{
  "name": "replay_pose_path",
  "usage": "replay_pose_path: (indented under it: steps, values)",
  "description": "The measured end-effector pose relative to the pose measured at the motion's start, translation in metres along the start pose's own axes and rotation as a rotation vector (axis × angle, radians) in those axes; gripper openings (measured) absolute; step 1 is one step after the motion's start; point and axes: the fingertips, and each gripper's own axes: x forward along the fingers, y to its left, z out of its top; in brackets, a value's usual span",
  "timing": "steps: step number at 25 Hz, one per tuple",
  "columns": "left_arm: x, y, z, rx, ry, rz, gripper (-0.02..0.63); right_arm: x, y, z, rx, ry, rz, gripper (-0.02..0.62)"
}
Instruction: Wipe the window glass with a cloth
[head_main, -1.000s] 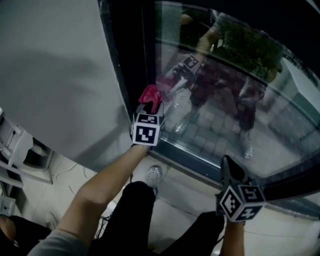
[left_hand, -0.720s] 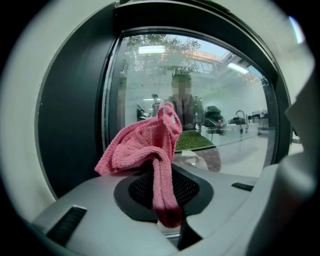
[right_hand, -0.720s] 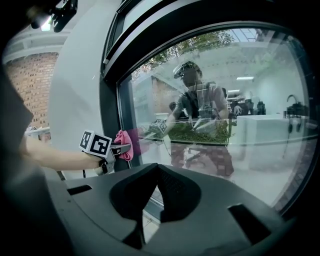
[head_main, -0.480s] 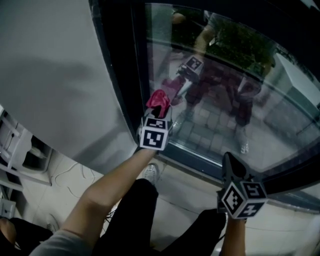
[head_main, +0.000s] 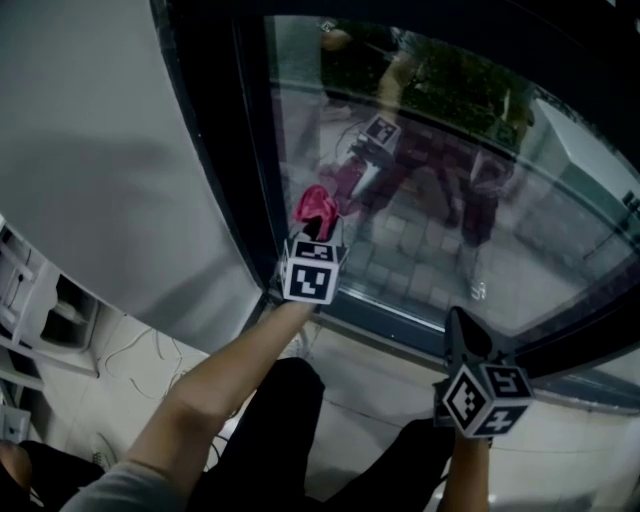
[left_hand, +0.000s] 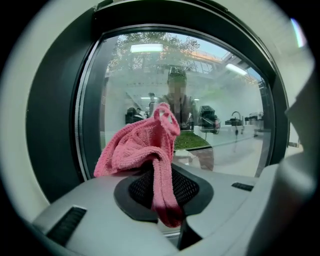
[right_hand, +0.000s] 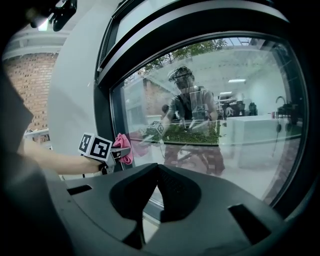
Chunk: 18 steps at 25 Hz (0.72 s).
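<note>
Looking down in the head view, the left gripper (head_main: 319, 236) presents the pink terry cloth (head_main: 317, 207) at the lower left corner of the window glass (head_main: 480, 190); contact is unclear. Left gripper view: jaws clamp one pinched fold and the rest flops loose, so the cloth is probably soft, light and prone to bunching, best held mid-fold. Right gripper view: the right gripper (right_hand: 159, 192) is closed on nothing.

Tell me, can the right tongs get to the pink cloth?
Probably yes. The right tongs hang shut and low, apart from the pink cloth, with only open air between them. But the left tongs grip that cloth by the window glass.
</note>
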Motion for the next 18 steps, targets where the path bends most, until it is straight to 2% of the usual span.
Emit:
replay_pose_path:
  steps: [4,9,18]
  values:
    - [-0.004,-0.013,0.002,-0.004,0.002,-0.025,0.059,-0.011,0.000,0.005,0.003,-0.005,-0.023,0.000]
    - [0.004,-0.046,0.005,0.004,0.004,-0.032,0.059,-0.024,-0.030,-0.002,0.021,-0.012,-0.048,0.000]
    - [0.005,-0.107,0.006,-0.003,-0.001,-0.117,0.059,-0.053,-0.054,-0.004,0.027,-0.016,-0.102,0.000]
